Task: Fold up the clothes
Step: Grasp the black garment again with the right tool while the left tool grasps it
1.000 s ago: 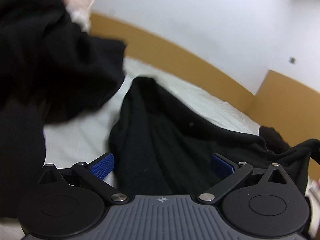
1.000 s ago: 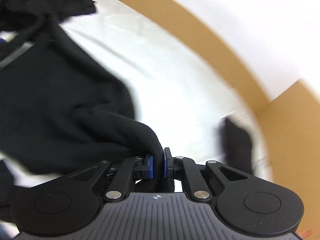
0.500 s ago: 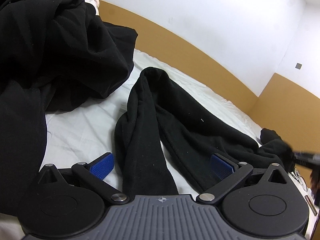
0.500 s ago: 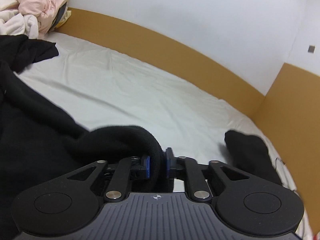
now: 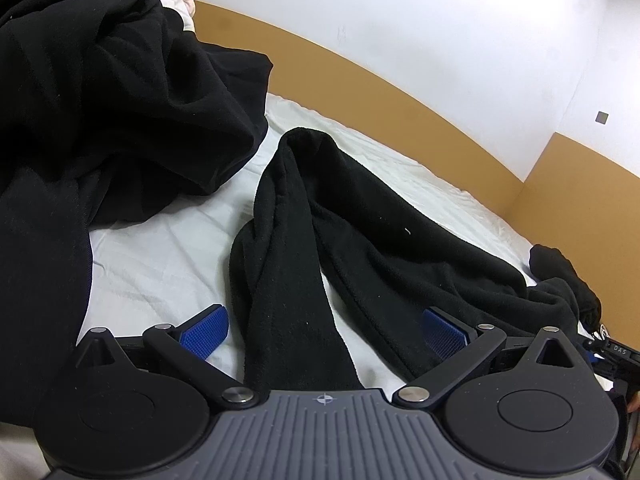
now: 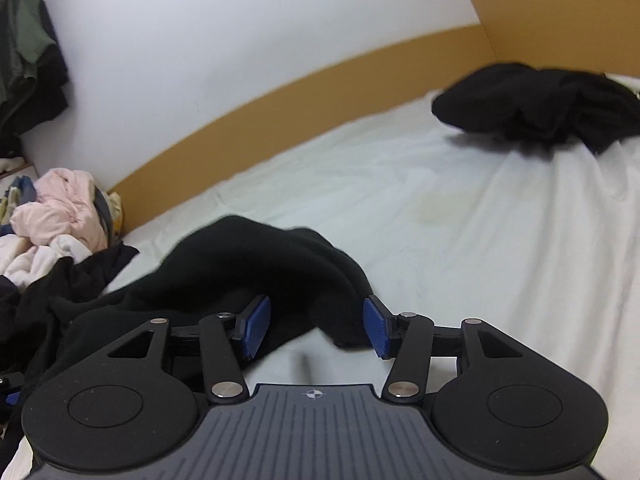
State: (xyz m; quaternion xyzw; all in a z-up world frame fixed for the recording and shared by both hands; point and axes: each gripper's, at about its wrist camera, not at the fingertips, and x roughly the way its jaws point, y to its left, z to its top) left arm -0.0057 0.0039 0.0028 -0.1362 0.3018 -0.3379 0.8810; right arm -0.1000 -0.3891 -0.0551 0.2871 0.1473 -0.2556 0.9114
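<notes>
A black fleece garment (image 5: 360, 240) lies in long folds on the white sheet (image 5: 160, 264). One fold runs between the wide-apart fingers of my left gripper (image 5: 325, 334), which is open and pressing nothing. In the right wrist view, the end of the same fleece (image 6: 260, 260) lies slumped on the sheet. It sits between and just beyond the blue pads (image 6: 256, 326) of my right gripper (image 6: 316, 328). Those jaws are opening and the pads stand clear of the cloth. The right gripper's tip (image 5: 612, 354) shows at the left view's right edge.
A large crumpled black garment (image 5: 100, 100) fills the left. Another black garment (image 6: 540, 100) lies at the bed's far corner. A pile of pink and white clothes (image 6: 60, 216) sits by the wall, and green clothes (image 6: 24, 40) hang above. A tan headboard band (image 6: 320, 80) rims the mattress.
My right gripper has let go of the fleece fold it pinched, rolled and sunk toward the bed. The fleece has dropped onto the sheet. My left gripper has kept still.
</notes>
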